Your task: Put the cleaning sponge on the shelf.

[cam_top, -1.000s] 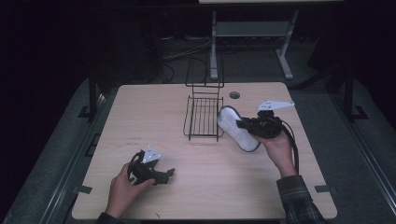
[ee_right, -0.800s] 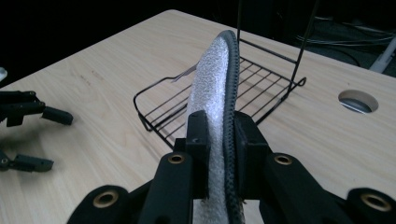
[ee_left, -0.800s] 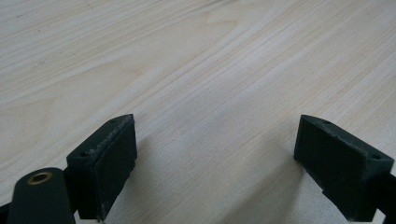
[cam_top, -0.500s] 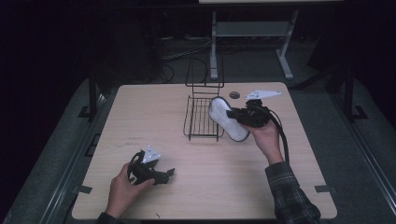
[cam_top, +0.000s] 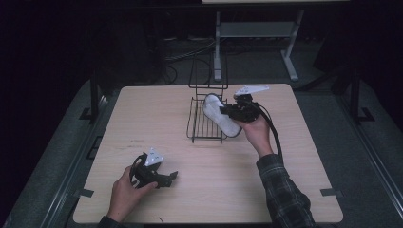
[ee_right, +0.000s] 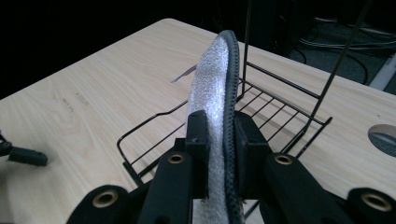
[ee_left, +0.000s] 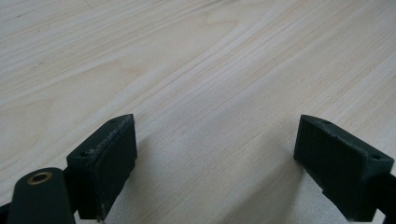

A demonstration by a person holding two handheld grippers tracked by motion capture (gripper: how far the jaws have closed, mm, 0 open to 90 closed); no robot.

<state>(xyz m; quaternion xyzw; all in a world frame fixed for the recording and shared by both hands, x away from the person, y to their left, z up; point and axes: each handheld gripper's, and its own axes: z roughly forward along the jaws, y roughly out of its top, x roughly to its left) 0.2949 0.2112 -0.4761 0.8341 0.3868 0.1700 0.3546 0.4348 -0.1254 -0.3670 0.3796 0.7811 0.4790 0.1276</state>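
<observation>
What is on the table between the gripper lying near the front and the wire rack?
Nothing. In the high view, only bare wooden table lies between the left gripper and the wire rack.

Dim room, lit tabletop, sharp pics.

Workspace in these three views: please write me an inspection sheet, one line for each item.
Surface: pale wooden table, bare grain, round hole near the far right edge.
Job's things: white foam slipper with dark rim, held on edge above the black wire rack.
Clutter: nothing seen.
Grippers: right claw shut on the slipper; left claw open, low over the table.
Cables: black cable along the right forearm.
Surroundings: dark floor, grey metal stand behind.
</observation>
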